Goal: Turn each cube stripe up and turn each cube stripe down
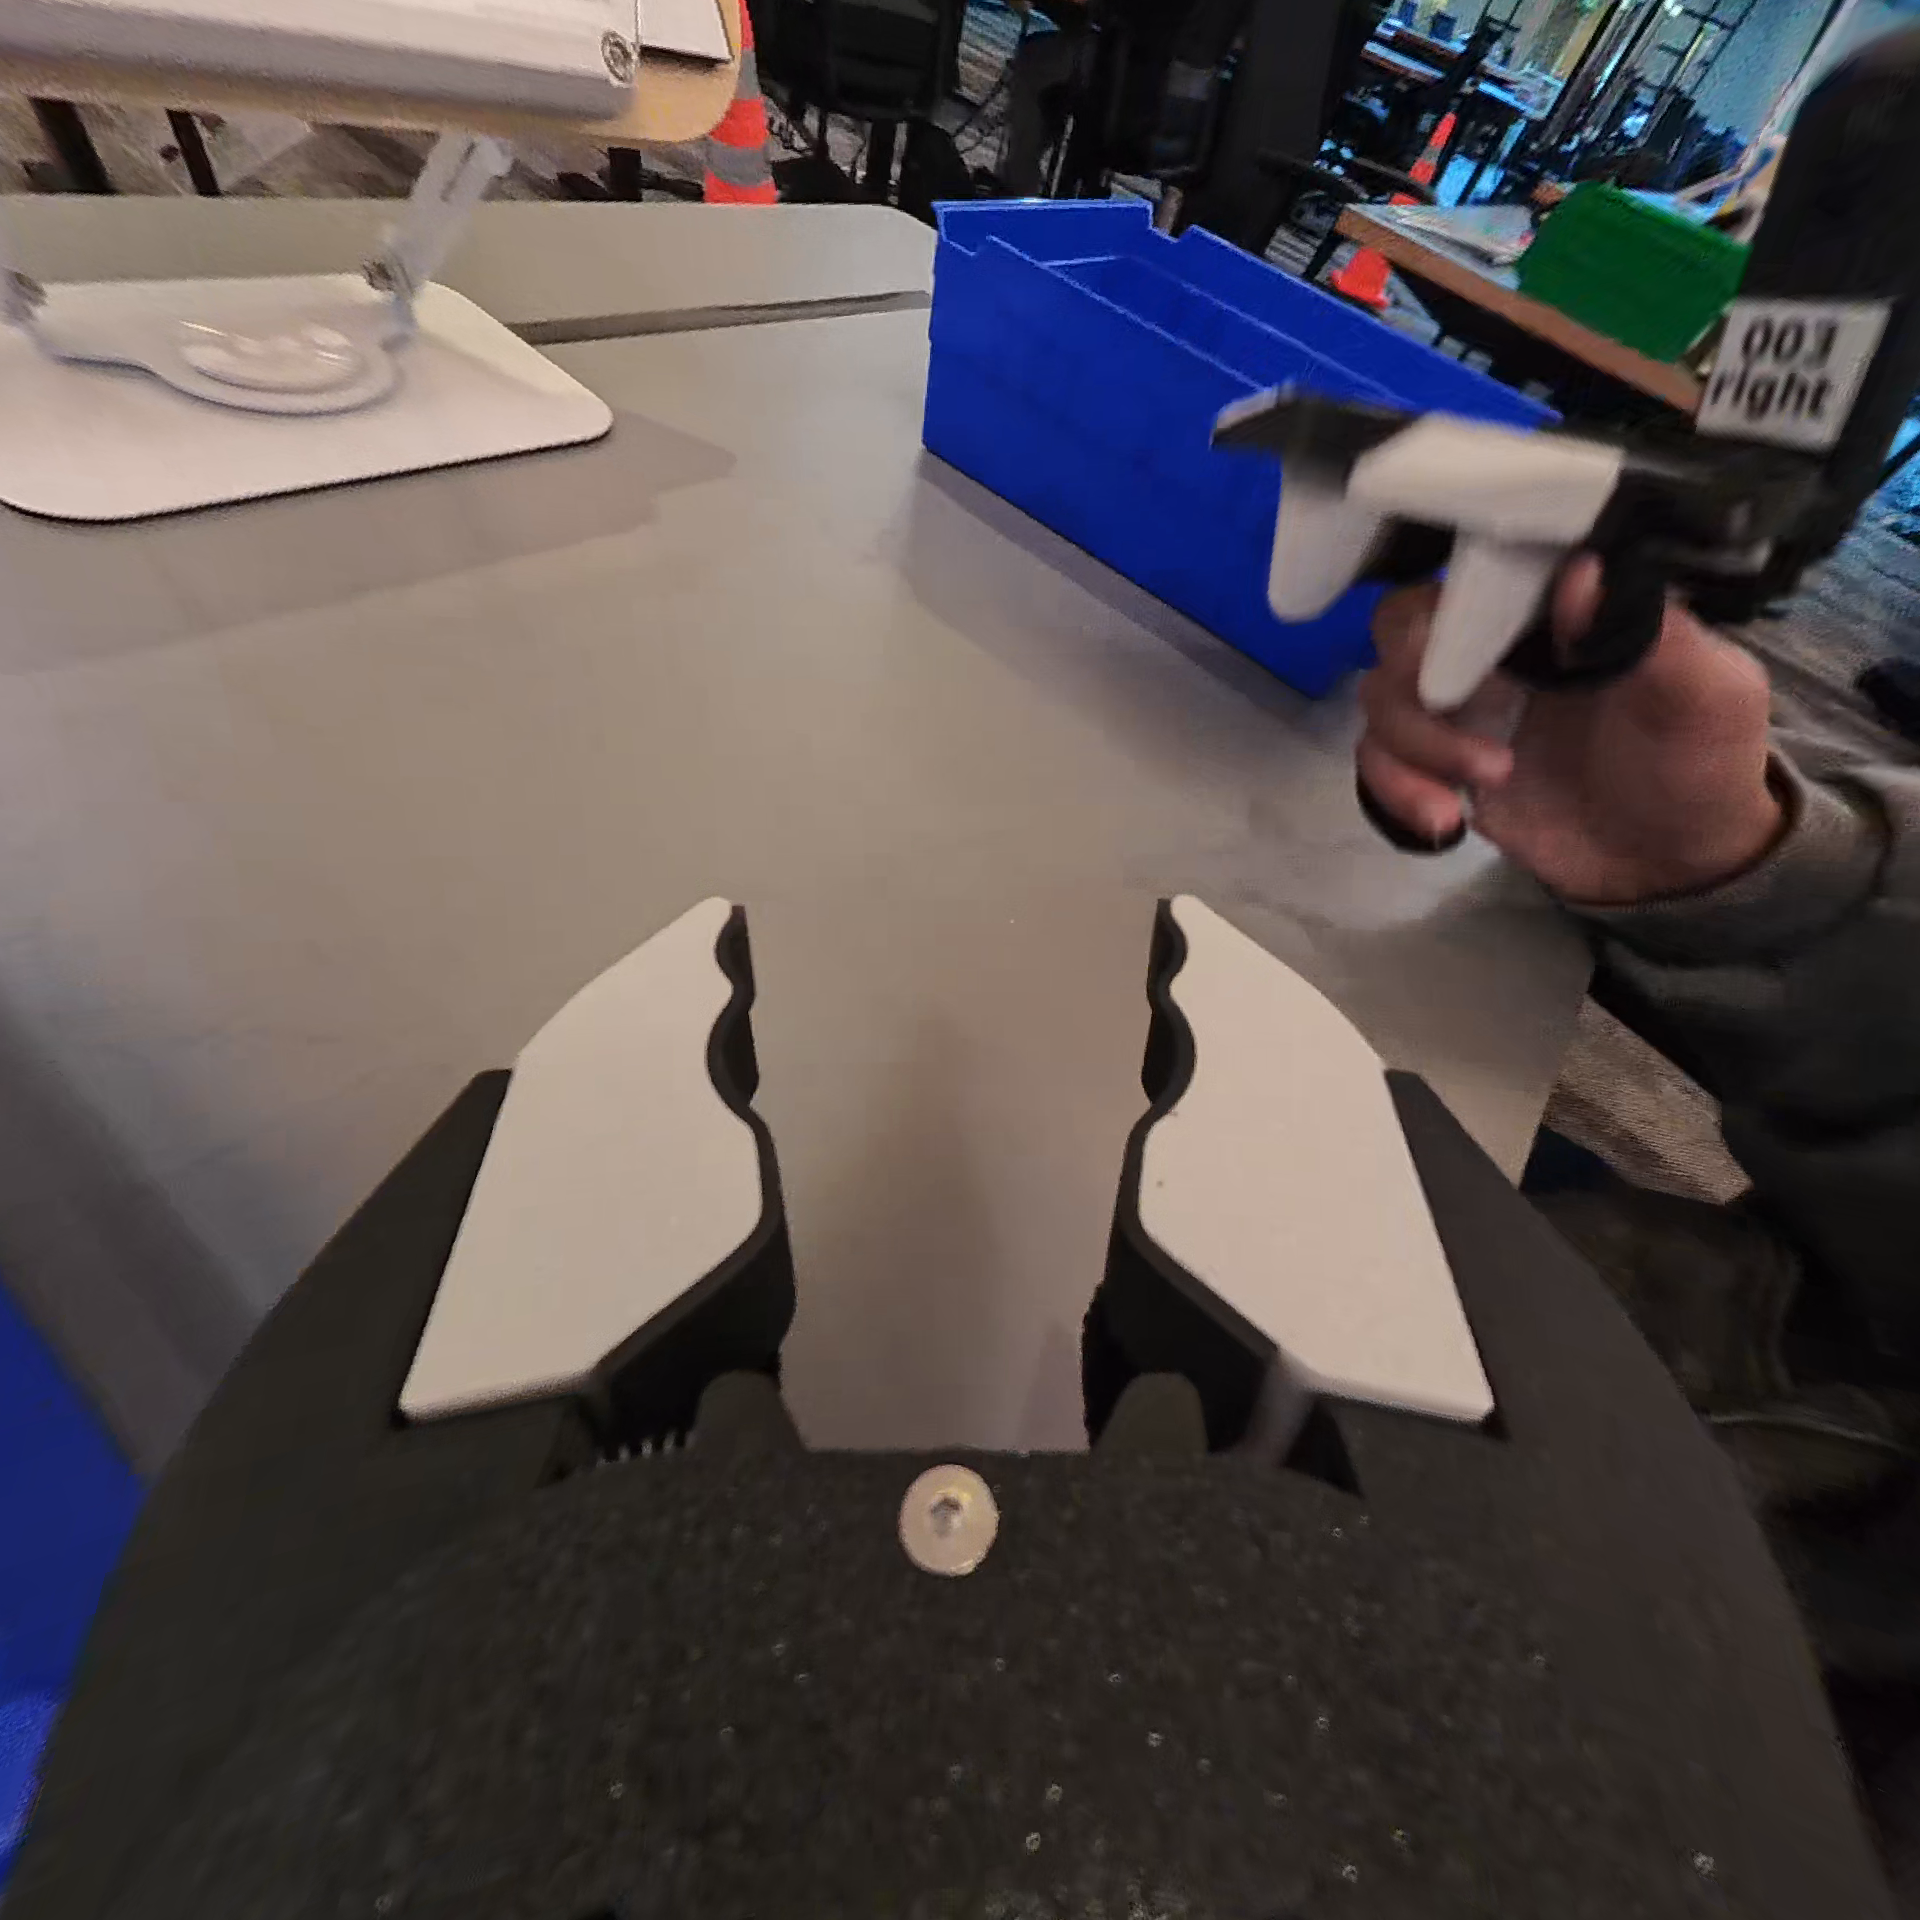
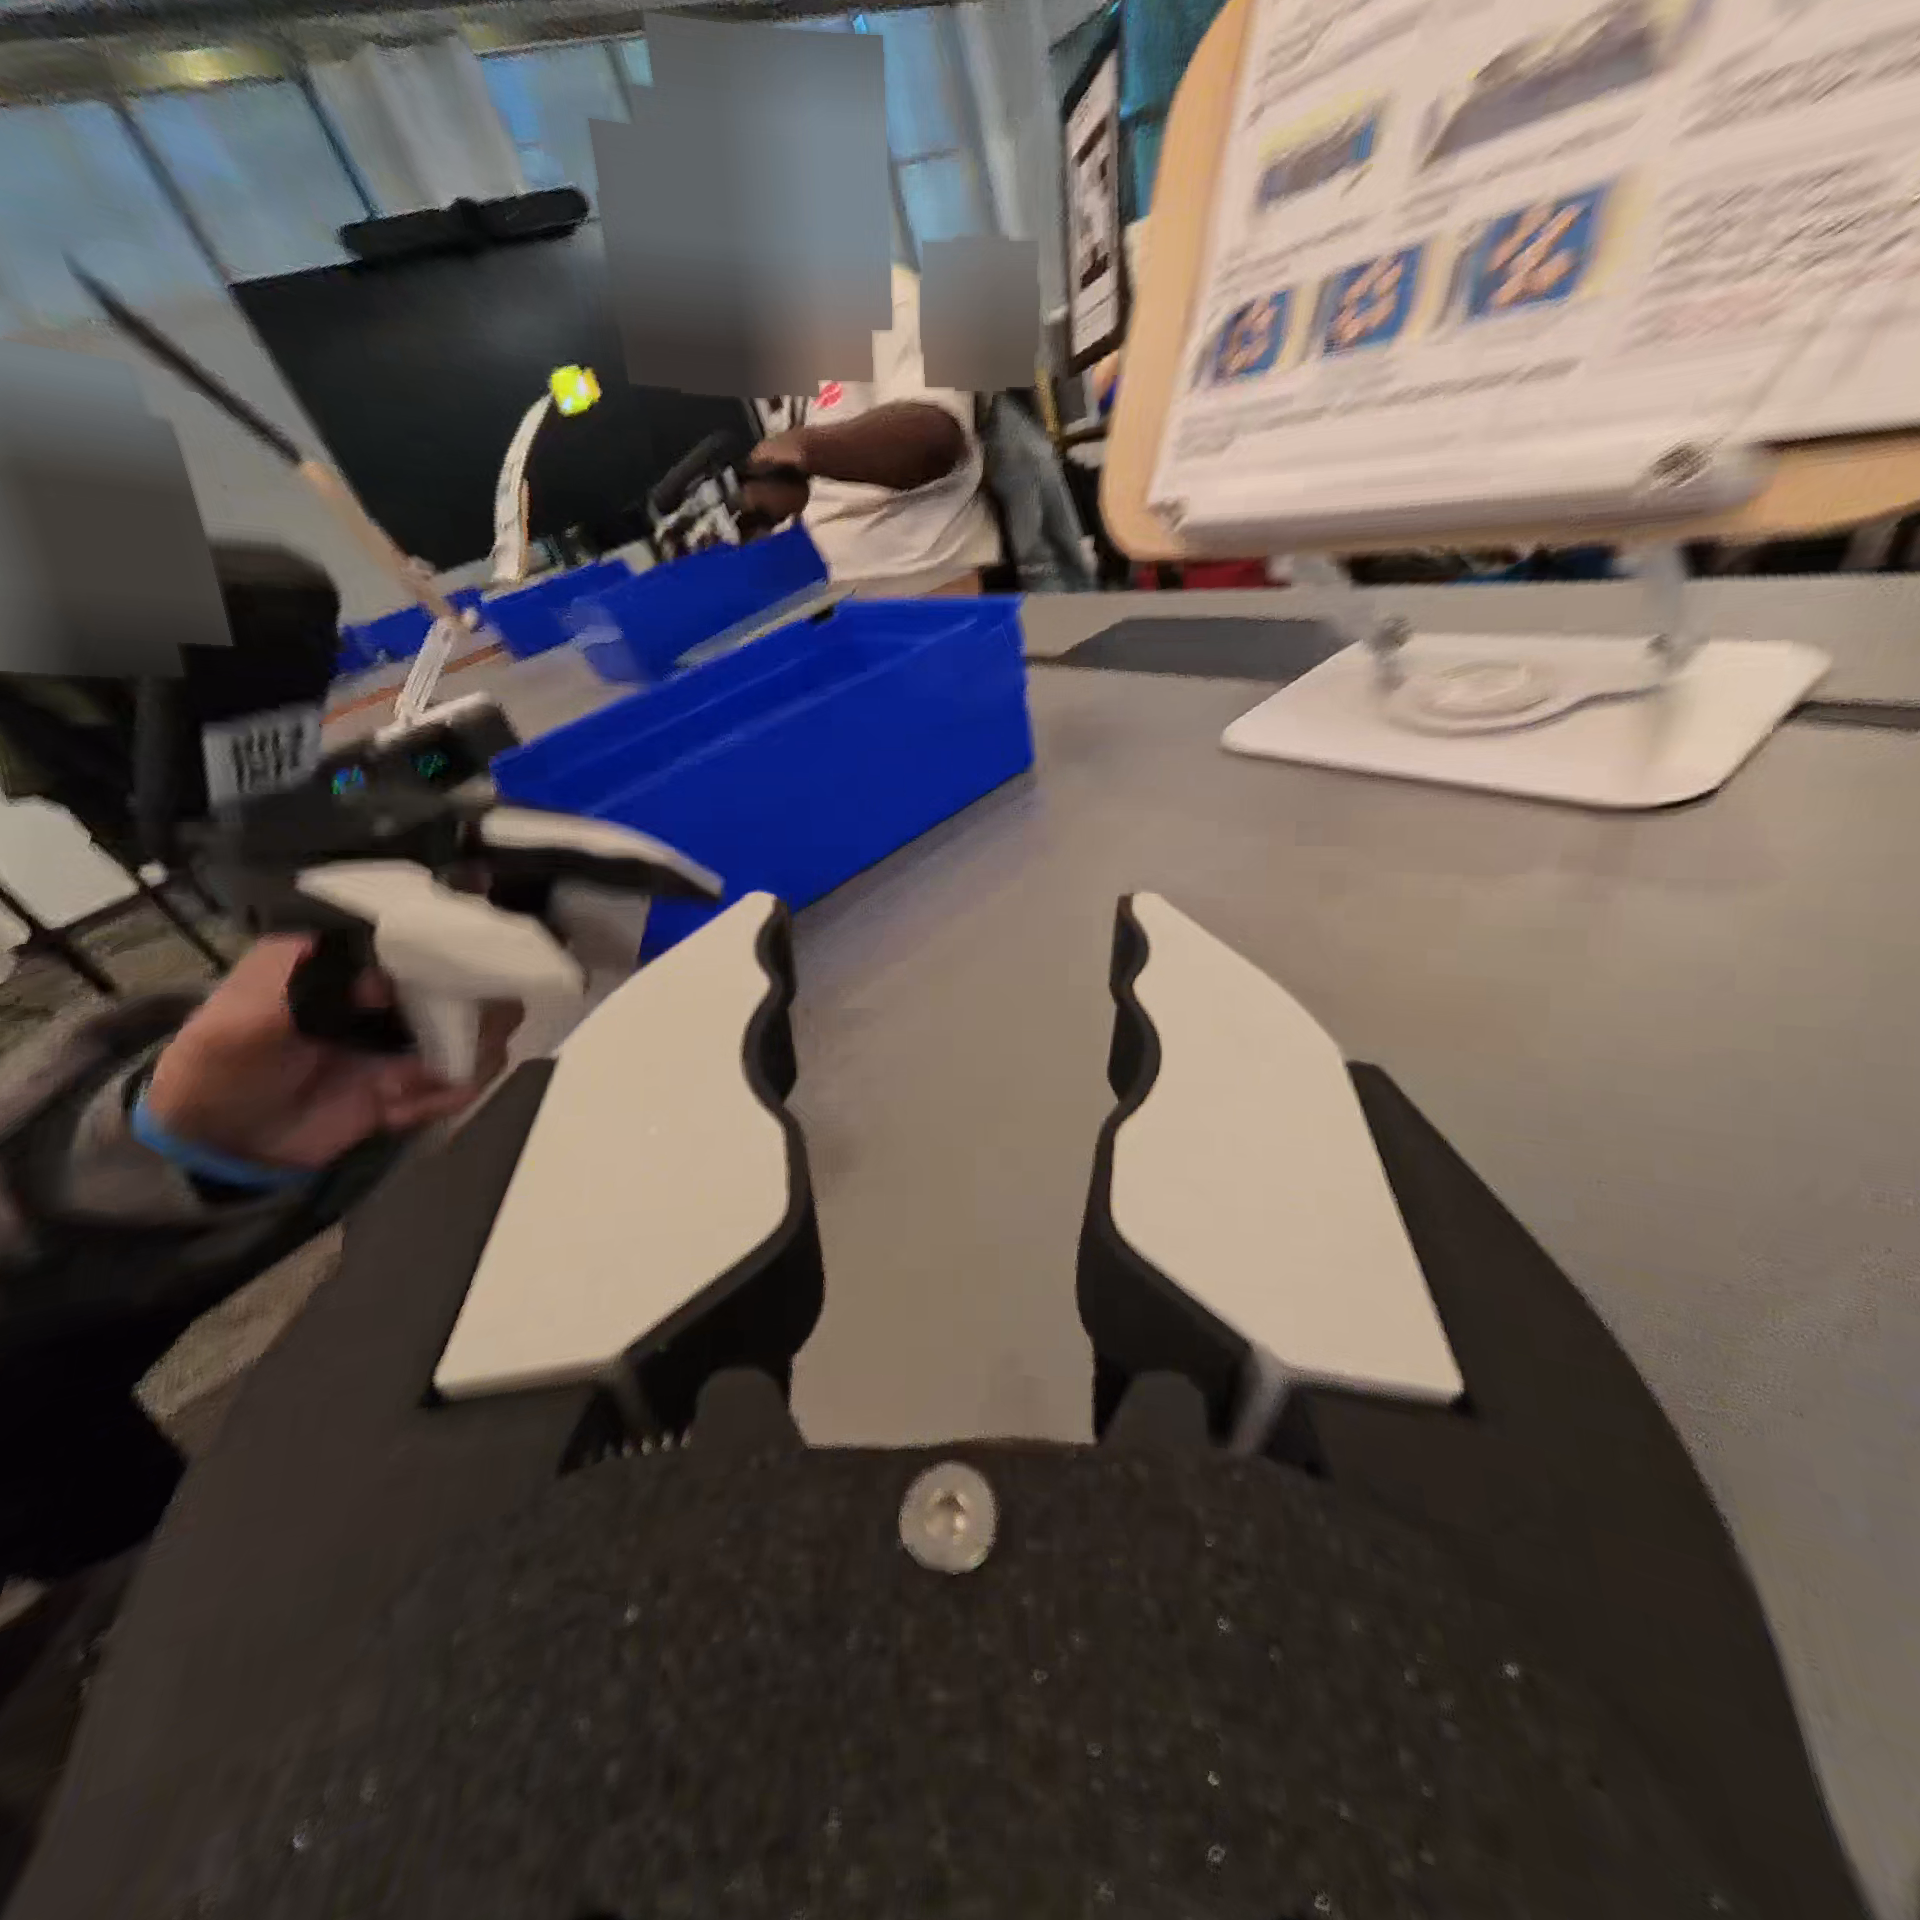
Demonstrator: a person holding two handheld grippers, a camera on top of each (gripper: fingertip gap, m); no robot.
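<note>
No cube shows in either view. My left gripper [image 1: 951, 904] is open and empty, held over the bare grey table [image 1: 727, 727]. My right gripper [image 2: 951, 902] is also open and empty over the table [image 2: 1455, 1039]. Each gripper shows in the other's view: the right one [image 1: 1262, 509] is held by a hand at the right, in front of a blue bin [image 1: 1122, 416]; the left one [image 2: 634, 925] is held by a hand at the left, beside a blue bin [image 2: 831, 748]. What shows of the bin's inside holds nothing.
A white stand [image 1: 312, 426] carrying a printed sheet sits at the table's far side; it also shows in the right wrist view [image 2: 1538, 727]. The table edge [image 1: 1558, 1039] runs close to the right hand. Further blue bins [image 2: 665, 613] and people are behind.
</note>
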